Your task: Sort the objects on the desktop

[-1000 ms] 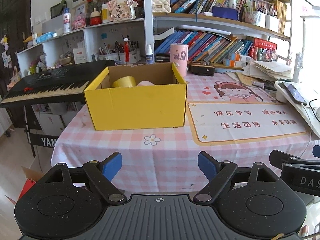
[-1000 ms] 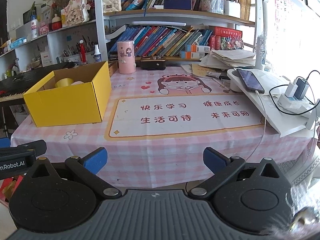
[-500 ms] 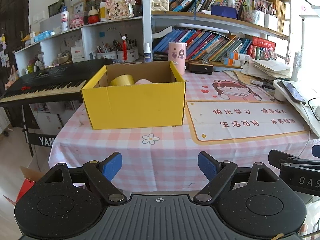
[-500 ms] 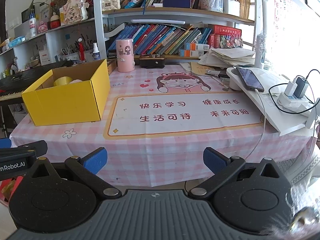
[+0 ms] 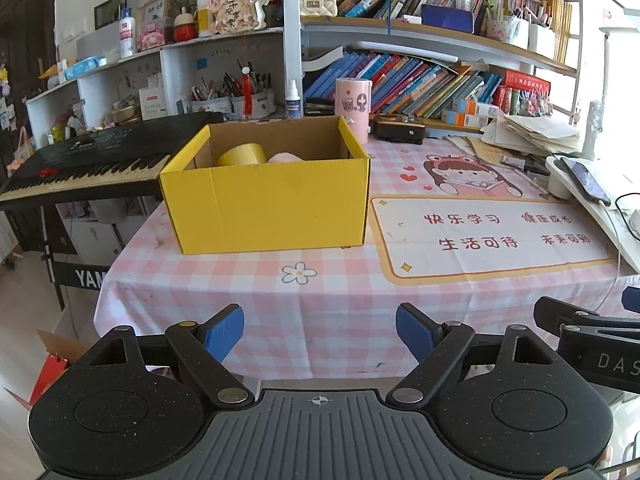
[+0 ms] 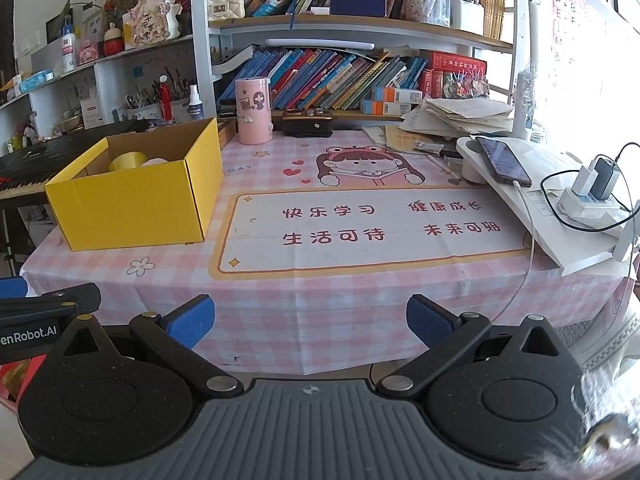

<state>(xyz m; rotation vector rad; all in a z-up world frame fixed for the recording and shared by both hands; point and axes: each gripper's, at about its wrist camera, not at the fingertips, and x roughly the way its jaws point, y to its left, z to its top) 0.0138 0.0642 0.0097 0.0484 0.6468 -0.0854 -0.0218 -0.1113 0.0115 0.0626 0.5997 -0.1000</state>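
Left wrist view: left gripper (image 5: pixel 320 330) released, empty, short of the table edge. Yellow box (image 5: pixel 272 200) already holds a tape roll (image 5: pixel 241 155).

Right wrist view: right gripper (image 6: pixel 311 318) released, empty. Approach any remaining item squarely before closing.

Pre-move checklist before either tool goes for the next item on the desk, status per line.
1. Left tool open, nothing between its pads: ok.
2. Right tool open, empty: ok.
3. Yellow box upright, top open: ok.
4. Room left in box: tape roll and a pink item sit at the back; the front floor is hidden: cannot tell.
5. Next loose item picked out: mat is bare, pink cup stands behind it: cannot tell.
6. Phone cable hangs off the desk edge near the right tool: not ok.
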